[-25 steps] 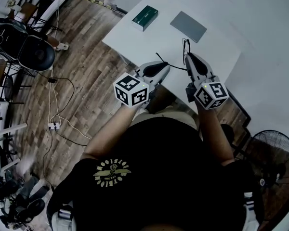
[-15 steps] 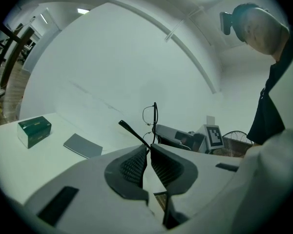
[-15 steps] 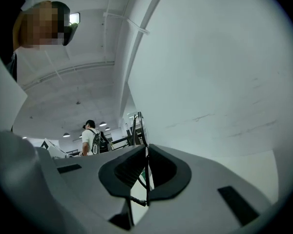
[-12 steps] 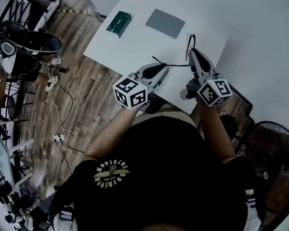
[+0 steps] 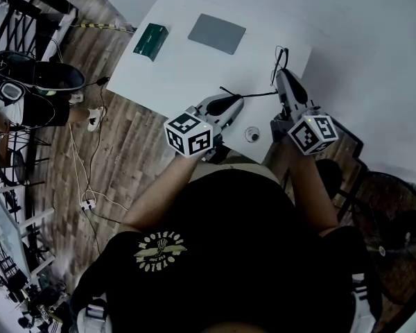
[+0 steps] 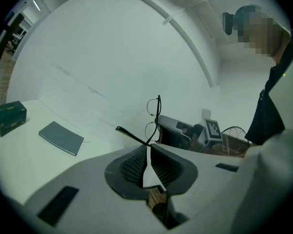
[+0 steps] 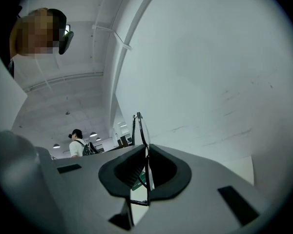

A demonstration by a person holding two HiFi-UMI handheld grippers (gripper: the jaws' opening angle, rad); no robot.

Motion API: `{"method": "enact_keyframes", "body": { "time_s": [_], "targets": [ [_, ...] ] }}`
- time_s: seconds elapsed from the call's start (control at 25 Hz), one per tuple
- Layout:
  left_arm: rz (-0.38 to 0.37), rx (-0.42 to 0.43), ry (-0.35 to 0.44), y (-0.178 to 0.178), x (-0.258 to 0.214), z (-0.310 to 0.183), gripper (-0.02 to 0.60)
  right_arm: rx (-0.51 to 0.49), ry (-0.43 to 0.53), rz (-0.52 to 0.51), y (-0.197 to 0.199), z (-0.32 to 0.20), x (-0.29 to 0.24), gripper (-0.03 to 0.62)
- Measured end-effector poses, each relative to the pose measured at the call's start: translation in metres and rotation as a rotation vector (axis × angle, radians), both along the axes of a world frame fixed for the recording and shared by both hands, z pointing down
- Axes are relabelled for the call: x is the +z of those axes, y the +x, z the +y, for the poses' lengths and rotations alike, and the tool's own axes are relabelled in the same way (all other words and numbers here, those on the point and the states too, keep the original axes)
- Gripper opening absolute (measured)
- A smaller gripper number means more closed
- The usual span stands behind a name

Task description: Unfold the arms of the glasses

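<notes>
White table (image 5: pixel 194 68), wood floor on its left. A green box (image 5: pixel 150 40) and a grey pad (image 5: pixel 217 33) lie at the far end. The glasses (image 6: pixel 153 107) hang in the air near the table's right edge, between your two claws. The left gripper (image 6: pixel 148 147) is clenched on one thin arm (image 6: pixel 132 136). The right gripper (image 7: pixel 146 150) is clenched on the lens frame.

Risks:
- Pull the arm past its stop and the hinge may bend.
- The pads pinch thin wire, which may slip or twist.
- A drop here could miss the table.
</notes>
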State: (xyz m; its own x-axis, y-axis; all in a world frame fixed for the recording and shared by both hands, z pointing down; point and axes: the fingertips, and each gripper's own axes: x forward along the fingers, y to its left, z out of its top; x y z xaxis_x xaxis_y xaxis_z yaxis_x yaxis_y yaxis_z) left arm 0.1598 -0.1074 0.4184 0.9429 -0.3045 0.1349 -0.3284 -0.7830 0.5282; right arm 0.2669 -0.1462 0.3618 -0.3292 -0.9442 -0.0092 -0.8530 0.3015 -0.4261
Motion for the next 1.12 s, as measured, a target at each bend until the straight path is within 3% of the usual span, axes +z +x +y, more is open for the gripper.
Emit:
{"method": "enact_keyframes", "body": {
  "time_s": [0.4, 0.72, 0.96, 1.12],
  "targets": [
    [-0.054, 0.118, -0.02, 0.036, 0.039, 0.01, 0.031, 0.113, 0.002, -0.047, 0.043, 0.021, 0.036, 0.023],
    [-0.088, 0.345, -0.033, 0.057, 0.04, 0.03, 0.032, 0.327, -0.008, 0.003, 0.088, 0.047, 0.03, 0.02],
    [-0.105, 0.486, -0.013, 0.05, 0.035, 0.023, 0.032, 0.443, -0.038, 0.042, 0.085, 0.052, 0.034, 0.02],
    [-0.097, 0.507, 0.026, 0.04, 0.022, -0.003, 0.032, 0.505, -0.058, 0.071, 0.079, 0.056, 0.033, 0.02]
  ]
}}
